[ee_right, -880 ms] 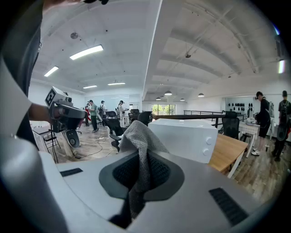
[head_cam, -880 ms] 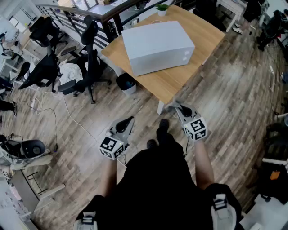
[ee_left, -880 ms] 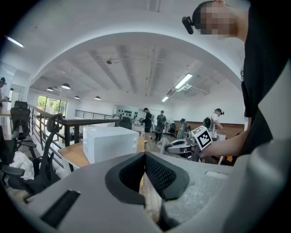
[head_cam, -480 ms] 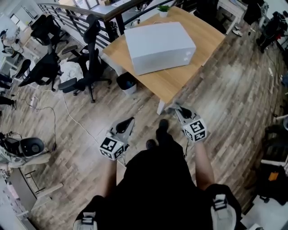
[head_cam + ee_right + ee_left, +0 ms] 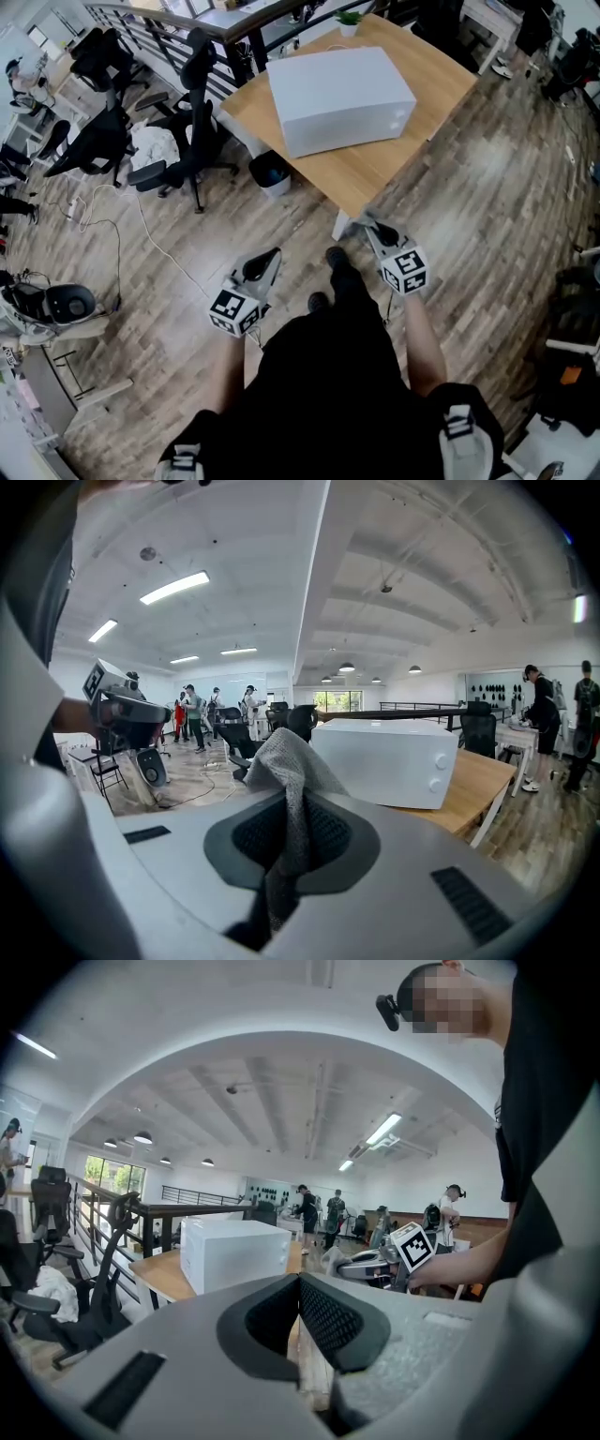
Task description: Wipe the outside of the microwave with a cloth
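A white microwave (image 5: 342, 97) stands on a wooden table (image 5: 375, 169) ahead of me, its two knobs facing right (image 5: 386, 759). My right gripper (image 5: 367, 223) hangs near the table's front corner, shut on a grey cloth (image 5: 286, 789) that sticks up between its jaws. Lower left over the floor, my left gripper (image 5: 264, 263) has its jaws pressed together with nothing in them. In the left gripper view the microwave (image 5: 234, 1252) sits beyond the jaws, still well away from both grippers.
Black office chairs (image 5: 192, 141) and a bin (image 5: 270, 174) stand left of the table. A cable (image 5: 159, 248) runs across the wooden floor. A small potted plant (image 5: 349, 21) sits at the table's far edge. Several people stand in the background.
The view has shifted slightly; the table and microwave sit a little further right and nearer. Both grippers hold about the same pose.
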A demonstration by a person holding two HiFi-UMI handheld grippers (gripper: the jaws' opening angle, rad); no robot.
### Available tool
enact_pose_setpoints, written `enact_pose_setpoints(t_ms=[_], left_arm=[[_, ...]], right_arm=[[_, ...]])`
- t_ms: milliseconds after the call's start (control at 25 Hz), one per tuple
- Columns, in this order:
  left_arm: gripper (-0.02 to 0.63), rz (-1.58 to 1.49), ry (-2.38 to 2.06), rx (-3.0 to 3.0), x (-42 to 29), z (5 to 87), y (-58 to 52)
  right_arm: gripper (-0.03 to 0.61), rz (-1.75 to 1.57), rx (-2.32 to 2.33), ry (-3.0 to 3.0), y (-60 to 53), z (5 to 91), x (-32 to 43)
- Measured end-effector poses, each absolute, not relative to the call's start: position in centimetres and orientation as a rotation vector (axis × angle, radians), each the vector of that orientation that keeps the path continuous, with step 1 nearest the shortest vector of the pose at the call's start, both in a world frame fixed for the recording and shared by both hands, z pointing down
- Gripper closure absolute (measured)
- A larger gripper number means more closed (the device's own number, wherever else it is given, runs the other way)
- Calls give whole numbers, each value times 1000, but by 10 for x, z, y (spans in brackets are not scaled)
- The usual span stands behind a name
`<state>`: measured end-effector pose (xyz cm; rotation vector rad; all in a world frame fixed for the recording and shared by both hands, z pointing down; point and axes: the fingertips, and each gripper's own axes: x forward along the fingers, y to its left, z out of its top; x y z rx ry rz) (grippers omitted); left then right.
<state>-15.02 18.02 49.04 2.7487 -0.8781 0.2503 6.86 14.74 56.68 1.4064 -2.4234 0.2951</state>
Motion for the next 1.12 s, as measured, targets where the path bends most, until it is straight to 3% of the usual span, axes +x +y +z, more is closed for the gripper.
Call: enact_pose_setpoints(t_ms=[1120], left_arm=[[612, 218, -1098, 2660, -144, 482, 75]], right_arm=[[565, 286, 1172, -2582, -11, 565, 34]])
